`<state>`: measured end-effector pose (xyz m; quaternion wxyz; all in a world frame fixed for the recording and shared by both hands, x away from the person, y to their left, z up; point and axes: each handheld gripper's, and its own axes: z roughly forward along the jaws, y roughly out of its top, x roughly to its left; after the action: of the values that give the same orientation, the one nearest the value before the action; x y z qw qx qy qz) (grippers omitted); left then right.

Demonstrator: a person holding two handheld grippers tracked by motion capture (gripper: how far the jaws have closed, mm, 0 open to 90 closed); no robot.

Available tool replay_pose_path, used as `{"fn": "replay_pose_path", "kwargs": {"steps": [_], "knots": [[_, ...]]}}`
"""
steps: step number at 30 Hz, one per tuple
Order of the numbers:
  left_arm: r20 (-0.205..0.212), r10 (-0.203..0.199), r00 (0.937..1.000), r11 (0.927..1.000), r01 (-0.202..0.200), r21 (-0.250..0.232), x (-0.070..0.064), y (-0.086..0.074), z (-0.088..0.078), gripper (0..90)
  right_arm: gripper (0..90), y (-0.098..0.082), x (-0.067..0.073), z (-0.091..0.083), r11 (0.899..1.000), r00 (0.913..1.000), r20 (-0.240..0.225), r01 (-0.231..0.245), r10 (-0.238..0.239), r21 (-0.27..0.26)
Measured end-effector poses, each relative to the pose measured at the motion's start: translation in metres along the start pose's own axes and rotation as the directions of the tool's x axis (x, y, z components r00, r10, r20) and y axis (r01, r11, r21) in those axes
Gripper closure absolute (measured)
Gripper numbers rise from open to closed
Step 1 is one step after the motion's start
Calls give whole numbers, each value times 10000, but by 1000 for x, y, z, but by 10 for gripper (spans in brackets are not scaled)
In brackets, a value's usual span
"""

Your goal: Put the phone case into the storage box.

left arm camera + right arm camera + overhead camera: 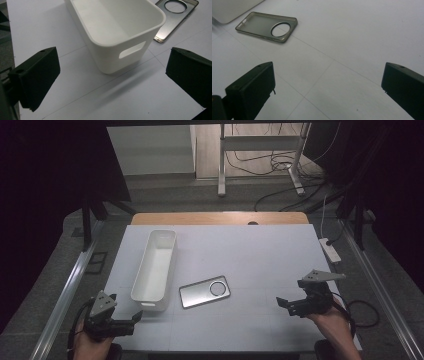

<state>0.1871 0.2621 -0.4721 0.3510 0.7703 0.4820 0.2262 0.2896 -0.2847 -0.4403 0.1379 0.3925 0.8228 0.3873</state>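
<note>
A long white plastic bin lies on the white table, left of centre, empty inside, with a handle slot in its near end. A grey see-through phone case with a round camera hole rests flat just right of the bin's near end; it appears again and again in the gripper views. My left gripper hovers open at the near left corner, pointing at the bin's near end. My right gripper stands open at the near right, nothing between its jaws.
A wooden strip edges the table's far side. A white power strip lies off the right edge, with cables beyond. Metal rails run along both sides. A stand's legs rise from the floor behind.
</note>
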Motion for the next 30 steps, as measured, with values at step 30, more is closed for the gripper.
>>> {"fn": "replay_pose_path", "kwargs": {"steps": [30], "knots": [[275,-49,9996,9999,52,-140,2,-1,-1,5,0,32,24,45,9971,9929,-1044,614,-565,446]]}}
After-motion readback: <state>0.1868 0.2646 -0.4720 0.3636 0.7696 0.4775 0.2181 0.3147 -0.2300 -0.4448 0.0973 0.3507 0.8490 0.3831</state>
